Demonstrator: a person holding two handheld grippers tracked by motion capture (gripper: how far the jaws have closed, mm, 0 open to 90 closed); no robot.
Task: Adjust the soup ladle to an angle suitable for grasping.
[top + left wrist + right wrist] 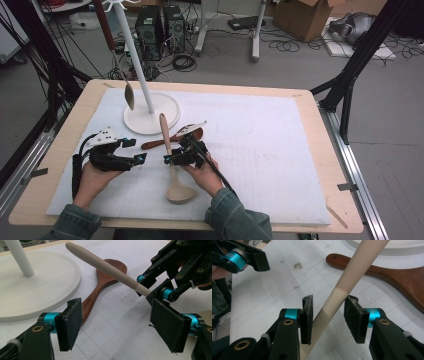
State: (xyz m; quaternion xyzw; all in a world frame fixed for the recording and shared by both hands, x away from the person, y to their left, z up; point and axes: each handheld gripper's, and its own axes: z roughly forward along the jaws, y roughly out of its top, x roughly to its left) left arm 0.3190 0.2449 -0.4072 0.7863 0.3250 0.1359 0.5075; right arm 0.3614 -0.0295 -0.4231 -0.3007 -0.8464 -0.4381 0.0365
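Right claw (pixel 329 317) half-closed astride pale spoon (pixel 171 165) handle on counter (pixel 280 145), pads not yet gripping — centre handle, then squeeze; left claw (pixel 120 320) wide, empty, beside brown spoon (pixel 105 282)

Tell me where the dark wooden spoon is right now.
In the high view, the dark wooden spoon lies flat on the white mat, just in front of the white stand's round base, crossed by the pale ladle's handle.

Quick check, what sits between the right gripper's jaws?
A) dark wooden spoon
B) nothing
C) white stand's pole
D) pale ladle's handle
D: in the right gripper view the pale ladle's handle runs between the right gripper pads; the dark wooden spoon lies on the mat behind it.
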